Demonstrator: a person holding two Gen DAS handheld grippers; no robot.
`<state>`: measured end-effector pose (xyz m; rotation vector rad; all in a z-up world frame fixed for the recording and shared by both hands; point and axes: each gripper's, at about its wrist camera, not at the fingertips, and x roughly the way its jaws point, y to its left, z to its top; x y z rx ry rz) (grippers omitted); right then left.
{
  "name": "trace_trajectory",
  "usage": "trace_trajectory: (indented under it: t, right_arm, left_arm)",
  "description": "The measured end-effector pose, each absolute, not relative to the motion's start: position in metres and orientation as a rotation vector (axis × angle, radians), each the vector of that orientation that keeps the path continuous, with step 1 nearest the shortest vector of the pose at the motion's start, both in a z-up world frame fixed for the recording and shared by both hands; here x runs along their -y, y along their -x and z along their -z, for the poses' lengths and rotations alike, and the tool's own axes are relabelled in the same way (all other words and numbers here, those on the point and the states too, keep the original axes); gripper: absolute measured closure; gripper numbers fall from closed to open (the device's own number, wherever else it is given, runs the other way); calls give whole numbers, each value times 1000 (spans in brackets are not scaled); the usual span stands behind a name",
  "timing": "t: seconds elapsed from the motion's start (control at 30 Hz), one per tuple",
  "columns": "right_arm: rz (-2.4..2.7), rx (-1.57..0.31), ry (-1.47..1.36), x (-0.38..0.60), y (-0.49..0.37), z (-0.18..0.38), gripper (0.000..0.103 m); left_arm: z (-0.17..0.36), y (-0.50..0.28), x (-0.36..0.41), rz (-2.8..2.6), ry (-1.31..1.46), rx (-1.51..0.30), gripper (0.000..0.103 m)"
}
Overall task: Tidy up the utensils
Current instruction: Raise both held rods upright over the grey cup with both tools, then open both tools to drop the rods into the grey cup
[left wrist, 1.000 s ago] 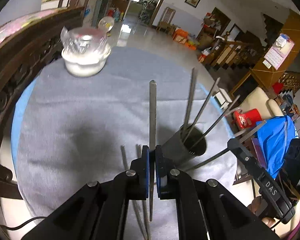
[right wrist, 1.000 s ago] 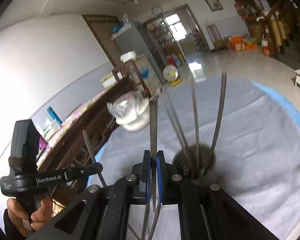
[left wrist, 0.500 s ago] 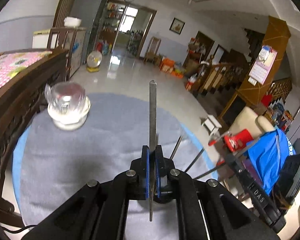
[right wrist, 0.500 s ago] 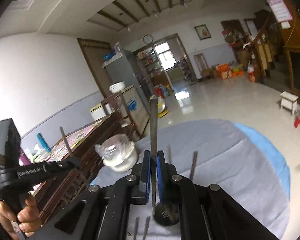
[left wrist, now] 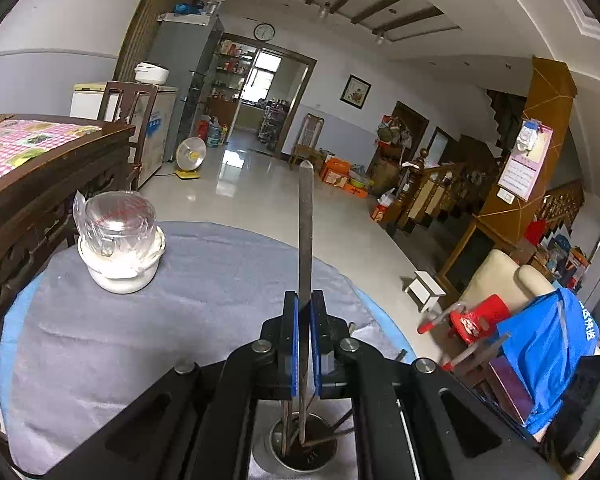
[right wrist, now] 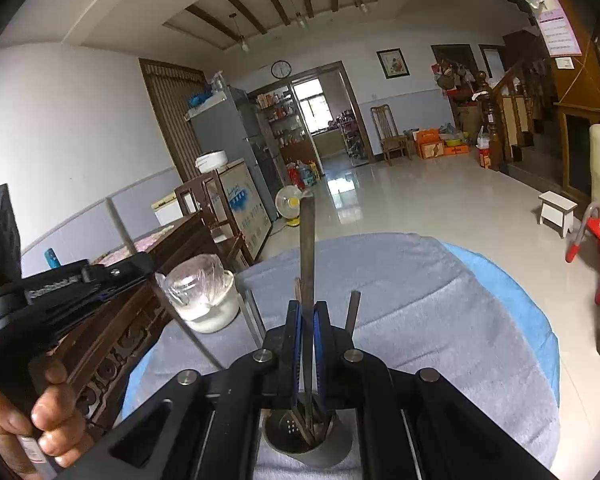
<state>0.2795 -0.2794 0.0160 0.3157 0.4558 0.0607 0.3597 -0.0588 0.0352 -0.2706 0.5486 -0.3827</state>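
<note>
Steel, flat and narrow: a utensil handle (left wrist: 306, 240) stands upright between the blue pads of the left claw (left wrist: 305, 344), which is clenched on it. The handle's lower end reaches down into a metal cylindrical holder (left wrist: 304, 454) directly beneath the claw, where other utensil stems lean against the rim. The holder stands on a round surface (left wrist: 100, 344) covered with a grey cloth over a blue underlay.

In the right wrist view, the right claw (right wrist: 308, 344) is likewise clenched on a second upright steel handle (right wrist: 308, 252), its lower end inside the same holder (right wrist: 300, 436), whose perforated inner wall is visible. Further stems in the holder rise beside the claw, one on its right (right wrist: 354, 312).

A white bowl (left wrist: 120, 264) with a clear plastic-wrapped glass container on top sits at the far left of the surface, well apart from the holder. A dark carved wooden furniture piece (left wrist: 40, 200) borders the surface on that side.

The person's left hand (right wrist: 40, 420) grips the left tool's handle at the lower left of the right wrist view.
</note>
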Motion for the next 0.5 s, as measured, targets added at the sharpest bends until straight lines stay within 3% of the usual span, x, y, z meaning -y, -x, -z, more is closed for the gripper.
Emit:
trace_trajectory:
  t: [0.5]
  right_arm:
    - [-46, -539, -329, 280, -275, 12, 96]
  left_arm:
    - [13, -355, 74, 370, 208, -688, 97]
